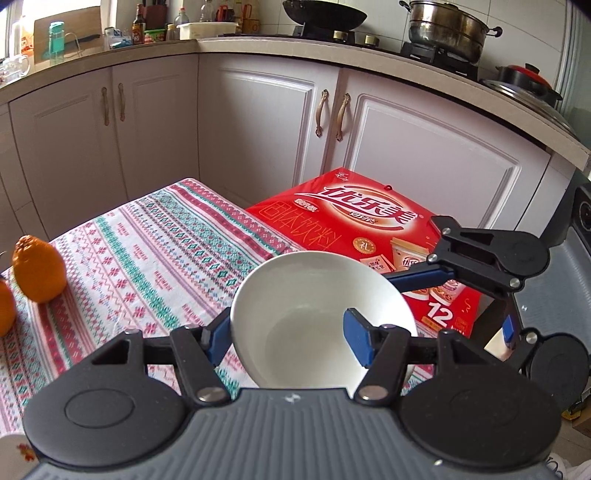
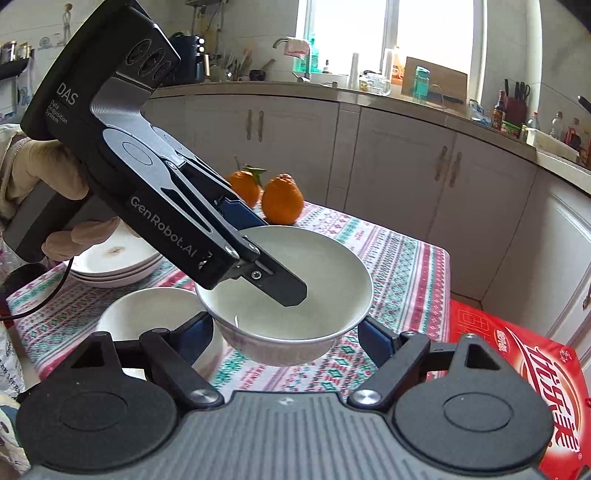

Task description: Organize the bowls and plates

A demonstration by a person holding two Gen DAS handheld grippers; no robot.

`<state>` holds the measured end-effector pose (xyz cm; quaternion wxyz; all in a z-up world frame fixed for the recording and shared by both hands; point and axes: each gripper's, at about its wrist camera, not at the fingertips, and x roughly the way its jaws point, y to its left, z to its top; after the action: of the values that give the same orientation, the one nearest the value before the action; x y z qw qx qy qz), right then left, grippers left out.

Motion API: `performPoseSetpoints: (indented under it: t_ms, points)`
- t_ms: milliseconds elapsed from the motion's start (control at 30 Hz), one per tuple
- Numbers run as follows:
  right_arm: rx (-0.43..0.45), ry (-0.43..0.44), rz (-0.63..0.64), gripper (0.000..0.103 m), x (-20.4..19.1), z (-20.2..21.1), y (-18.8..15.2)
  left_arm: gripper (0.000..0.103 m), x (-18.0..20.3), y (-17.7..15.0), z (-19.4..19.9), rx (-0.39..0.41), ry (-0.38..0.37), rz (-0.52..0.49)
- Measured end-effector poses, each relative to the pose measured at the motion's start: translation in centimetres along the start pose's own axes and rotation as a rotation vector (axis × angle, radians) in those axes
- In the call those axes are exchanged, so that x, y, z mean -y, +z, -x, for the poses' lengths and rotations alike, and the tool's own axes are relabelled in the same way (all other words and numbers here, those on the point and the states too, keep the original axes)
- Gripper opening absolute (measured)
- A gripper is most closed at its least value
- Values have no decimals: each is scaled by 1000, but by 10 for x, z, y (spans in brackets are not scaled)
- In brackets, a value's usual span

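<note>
Your left gripper (image 2: 255, 258) pinches the white bowl's (image 2: 291, 295) rim, lifted above the patterned tablecloth (image 2: 399, 266); your right gripper (image 2: 284, 336) is spread wide, holding nothing, its fingers flanking the bowl; 2 oranges (image 2: 282, 199) sit behind.

We are in a home kitchen: white cabinets (image 1: 266, 122) mid-frame, a wok (image 1: 325, 16) and steamer pot (image 1: 448, 33) on the stove at top.

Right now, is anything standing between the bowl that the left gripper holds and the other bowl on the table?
Only one thing: one of the right gripper fingers sits low between the held bowl and the second bowl. Nothing else visible lies between them.
</note>
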<state>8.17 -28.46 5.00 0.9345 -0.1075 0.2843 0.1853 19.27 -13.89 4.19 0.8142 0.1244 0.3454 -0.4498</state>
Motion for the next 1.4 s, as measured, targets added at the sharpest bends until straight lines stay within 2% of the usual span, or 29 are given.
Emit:
performPoseSetpoints:
  t_ms: [500,767,1267,1400]
  points:
    - [-6,104,31,89,-50,0,2,62,-9,-49,46,15,64,72]
    - [-35,144,9,89,-57,-9,-5,62,-13,-67,45,2,67,107]
    - [-67,154,10,89,-56,-18,-10,62,-16,-76,37,-4,54,126]
    - [-77,158,9,89,-57,-21,-11,66,-18,-79,35,-6,42,139]
